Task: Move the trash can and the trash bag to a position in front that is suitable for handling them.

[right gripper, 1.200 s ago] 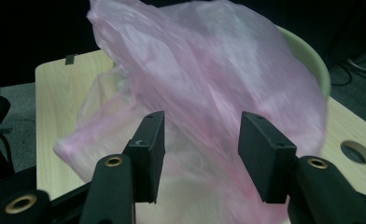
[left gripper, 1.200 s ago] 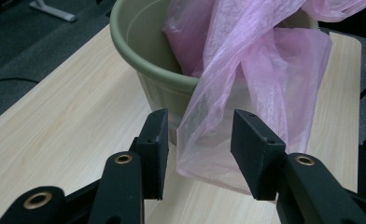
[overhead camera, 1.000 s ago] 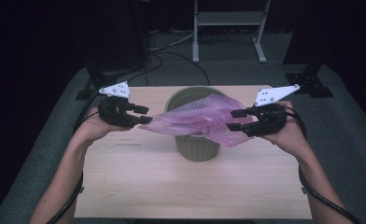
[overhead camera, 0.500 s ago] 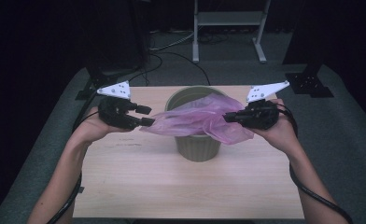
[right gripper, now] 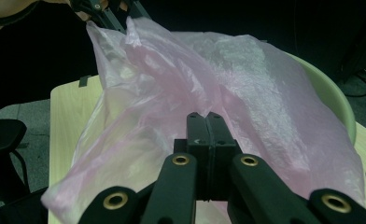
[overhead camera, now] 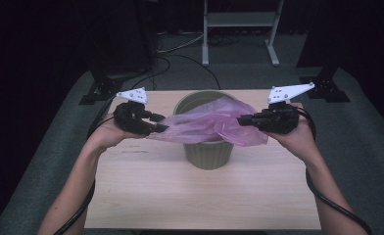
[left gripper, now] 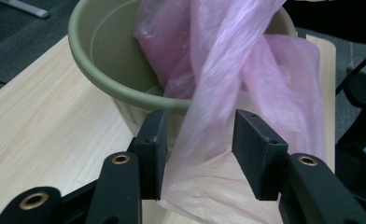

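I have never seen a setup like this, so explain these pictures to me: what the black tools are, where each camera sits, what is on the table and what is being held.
There is no robot here. A person holds a hand tool with two black jaws in each hand: the left gripper and the right gripper. The high view looks down from above the person's side of the wooden table. The other two pictures come from small cameras riding on each tool, looking along its jaws.

On the table stands a green bin. A thin pink plastic bag is stretched over it between the two tools. The right gripper's jaws are pressed together on the bag's film. The left gripper's jaws stand apart with a twisted strip of the bag between them; they have just been closing a little.
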`<state>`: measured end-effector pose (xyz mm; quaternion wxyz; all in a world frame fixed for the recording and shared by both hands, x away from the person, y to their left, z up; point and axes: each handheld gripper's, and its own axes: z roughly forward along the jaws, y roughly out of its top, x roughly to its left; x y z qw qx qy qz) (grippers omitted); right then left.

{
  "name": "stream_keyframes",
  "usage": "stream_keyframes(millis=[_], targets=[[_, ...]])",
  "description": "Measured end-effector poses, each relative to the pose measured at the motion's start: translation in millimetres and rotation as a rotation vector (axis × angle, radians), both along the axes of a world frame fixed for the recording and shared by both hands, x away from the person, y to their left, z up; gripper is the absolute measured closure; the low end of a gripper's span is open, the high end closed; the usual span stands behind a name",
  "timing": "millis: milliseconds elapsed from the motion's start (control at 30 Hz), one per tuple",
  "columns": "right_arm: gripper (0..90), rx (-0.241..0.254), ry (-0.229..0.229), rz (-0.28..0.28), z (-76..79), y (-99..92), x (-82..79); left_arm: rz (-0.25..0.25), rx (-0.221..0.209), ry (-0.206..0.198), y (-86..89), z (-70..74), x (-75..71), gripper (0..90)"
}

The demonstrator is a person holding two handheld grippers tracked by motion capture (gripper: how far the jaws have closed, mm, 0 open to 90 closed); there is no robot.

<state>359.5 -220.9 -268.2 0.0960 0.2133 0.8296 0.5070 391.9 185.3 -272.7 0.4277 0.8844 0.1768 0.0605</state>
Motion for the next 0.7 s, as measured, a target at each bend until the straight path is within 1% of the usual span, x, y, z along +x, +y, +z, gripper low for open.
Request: stream_keyframes(millis=[100, 133, 200, 233, 267, 333, 367, 433, 500, 533, 600, 700], targets=[[90.0, 0.007, -0.003, -0.011, 0.0, -3.8, -0.5, 0.007, -0.015, 0.005, -0.7, 0.4, 1.6, 55.2], [90.0, 0.015, -0.003, -0.014, 0.0, -5.8, -0.7, 0.006, -0.014, 0.003, -1.2, 0.7, 1.4, 57.8], [90.0, 0.015, -0.003, -0.015, 0.0, -6.3, -0.9, -0.003, -0.012, -0.003, -3.3, 1.0, 0.6, 59.6], [90.0, 0.017, -0.003, -0.013, -0.1, -6.1, -1.0, -0.007, -0.010, -0.008, -4.8, 1.4, 0.1, 62.0], [90.0, 0.017, -0.002, -0.013, -0.3, -5.6, -0.9, -0.011, -0.011, -0.022, -6.4, 1.7, -0.7, 67.1], [90.0, 0.012, -0.003, -0.013, -0.7, -4.7, -0.5, -0.013, -0.013, -0.044, -7.4, 3.4, -2.6, 86.2], [90.0, 0.011, -0.003, -0.016, -0.9, -5.2, -0.4, -0.005, -0.011, -0.047, -6.8, 4.5, -2.3, 89.5], [90.0, 0.013, -0.004, -0.028, -0.8, -8.2, 0.2, 0.015, 0.002, -0.063, -4.2, 6.8, -2.2, 90.0], [90.0, 0.012, -0.005, -0.039, -0.3, -11.9, 0.5, 0.021, -0.014, -0.065, -1.2, 9.3, -2.2, 90.0], [90.0, 0.012, -0.004, -0.042, 0.0, -12.7, 0.4, 0.021, -0.006, -0.071, -1.7, 10.3, -2.7, 90.0], [90.0, 0.001, -0.014, -0.049, 0.9, -11.3, 0.2, 0.029, 0.029, -0.094, -4.0, 13.0, -4.4, 89.9], [90.0, -0.002, -0.027, -0.057, 3.8, -9.9, -0.6, 0.039, 0.066, -0.124, -6.1, 16.5, -6.8, 89.5]])
